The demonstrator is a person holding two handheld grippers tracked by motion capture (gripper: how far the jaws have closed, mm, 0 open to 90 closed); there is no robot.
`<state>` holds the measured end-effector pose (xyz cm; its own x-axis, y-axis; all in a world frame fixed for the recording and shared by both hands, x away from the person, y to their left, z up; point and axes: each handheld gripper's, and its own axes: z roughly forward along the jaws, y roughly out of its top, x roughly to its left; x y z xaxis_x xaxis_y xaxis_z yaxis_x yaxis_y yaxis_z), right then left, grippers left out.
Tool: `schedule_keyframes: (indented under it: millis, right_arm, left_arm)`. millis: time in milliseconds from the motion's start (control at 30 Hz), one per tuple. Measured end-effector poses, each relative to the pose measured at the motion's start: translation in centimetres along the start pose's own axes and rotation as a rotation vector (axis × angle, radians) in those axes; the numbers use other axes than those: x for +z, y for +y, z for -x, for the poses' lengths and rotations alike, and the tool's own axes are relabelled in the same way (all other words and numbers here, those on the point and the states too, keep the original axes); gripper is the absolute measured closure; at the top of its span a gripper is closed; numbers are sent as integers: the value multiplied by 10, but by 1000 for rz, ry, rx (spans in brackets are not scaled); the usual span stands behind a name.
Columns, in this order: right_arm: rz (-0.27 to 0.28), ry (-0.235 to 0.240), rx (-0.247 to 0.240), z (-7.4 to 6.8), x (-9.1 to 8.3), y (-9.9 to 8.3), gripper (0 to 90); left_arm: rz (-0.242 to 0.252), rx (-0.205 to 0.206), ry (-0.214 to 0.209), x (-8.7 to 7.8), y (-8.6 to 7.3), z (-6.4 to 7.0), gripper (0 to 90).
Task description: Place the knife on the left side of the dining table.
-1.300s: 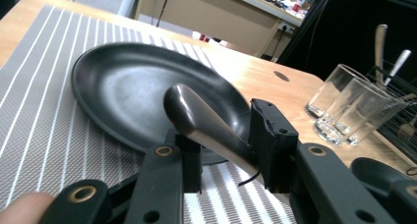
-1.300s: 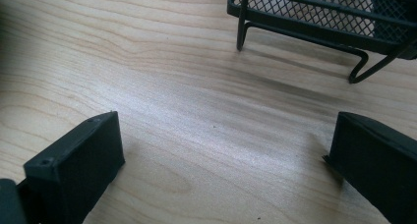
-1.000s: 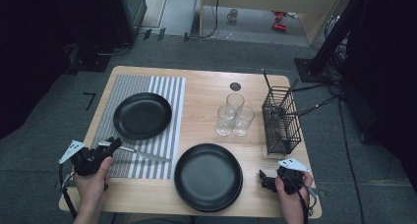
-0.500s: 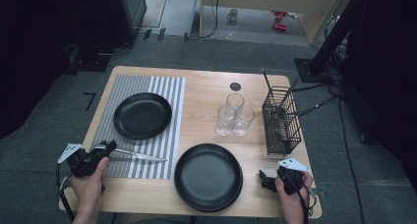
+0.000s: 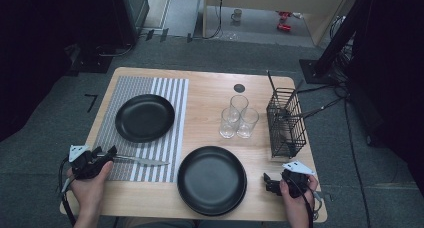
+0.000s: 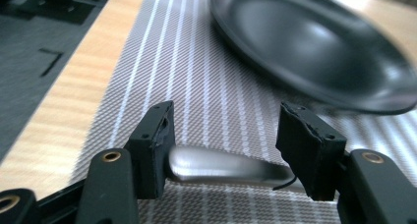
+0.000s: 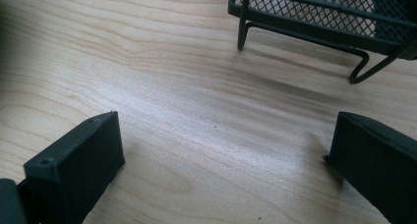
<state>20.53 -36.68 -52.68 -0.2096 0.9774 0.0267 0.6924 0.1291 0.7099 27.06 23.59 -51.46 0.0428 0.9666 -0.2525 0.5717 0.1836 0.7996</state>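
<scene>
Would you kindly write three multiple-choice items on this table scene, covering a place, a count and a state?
1. Where does the knife lie?
A. on the striped placemat
B. in the wire basket
C. on a plate

2. How many glasses stand on the table?
A. one
B. three
C. five

3. How do the right gripper jaws stand?
A. clamped on a glass
C. shut empty
B. wide open over bare wood

Answers: 1 A, the high view shows it across the stripes; 2 B, three stand clustered beside the basket; 3 B, the right gripper view shows wood between them.
</scene>
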Motion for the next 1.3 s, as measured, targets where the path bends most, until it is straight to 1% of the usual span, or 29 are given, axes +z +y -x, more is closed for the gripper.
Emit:
schedule_keyframes:
  millis: [33, 100, 167, 267, 333, 400, 467, 500, 567, 633, 700, 767, 800, 833, 867, 933, 1033, 1067, 1133, 1233, 1300]
  right_arm:
    - [0, 0, 0, 0, 0, 0, 0]
    - [0, 1, -1, 0, 0, 0, 0]
    - [0, 1, -1, 0, 0, 0, 0]
    - [0, 1, -1, 0, 0, 0, 0]
    - [0, 1, -1, 0, 0, 0, 0]
    - [0, 1, -1, 0, 0, 0, 0]
    - [0, 1, -1, 0, 0, 0, 0]
    - [0, 1, -1, 0, 0, 0, 0]
    - [0, 1, -1, 0, 0, 0, 0]
    - [0, 1, -1, 0, 0, 0, 0]
    - [0, 1, -1, 0, 0, 0, 0]
    - [0, 1, -1, 0, 0, 0, 0]
    - [0, 1, 0, 0, 0, 0, 0]
    - [0, 2, 0, 0, 0, 0, 0]
    - [0, 2, 0, 0, 0, 0, 0]
    - [0, 2, 0, 0, 0, 0, 0]
    - [0, 2, 0, 0, 0, 0, 0]
    - [0, 2, 0, 0, 0, 0, 0]
    - [0, 2, 0, 0, 0, 0, 0]
    - [0, 2, -1, 0, 0, 0, 0]
    - [0, 2, 0, 0, 0, 0, 0]
  left_arm:
    - [10, -3, 0, -1, 0, 0, 399]
    - [19, 30, 33, -2, 0, 2, 393]
    - [20, 38, 41, -1, 0, 3, 386]
    - [24, 111, 57, -1, -1, 12, 381]
    - [20, 163, 45, 1, -1, 20, 373]
    - [7, 225, 38, 3, -2, 30, 362]
    - [-8, 273, 30, 6, -4, 37, 354]
    - [-19, 287, 18, 7, -5, 39, 348]
    - [-45, 300, -15, 11, -7, 42, 335]
    - [-62, 326, -15, 12, -7, 44, 313]
    - [-76, 333, -24, 13, -6, 44, 298]
    - [-113, 337, -17, 15, -6, 44, 270]
    - [-142, 343, -7, 17, -6, 44, 224]
    - [-158, 346, -2, 18, -6, 44, 171]
    - [-157, 343, -7, 18, -6, 44, 140]
    - [-155, 333, -18, 17, -5, 42, 105]
    - [-145, 320, -62, 16, -5, 40, 104]
    - [-144, 315, -69, 16, -5, 39, 104]
    - [-144, 310, -73, 15, -5, 39, 104]
    - [-146, 313, -75, 16, -5, 39, 104]
    - [-139, 317, -83, 15, -5, 39, 104]
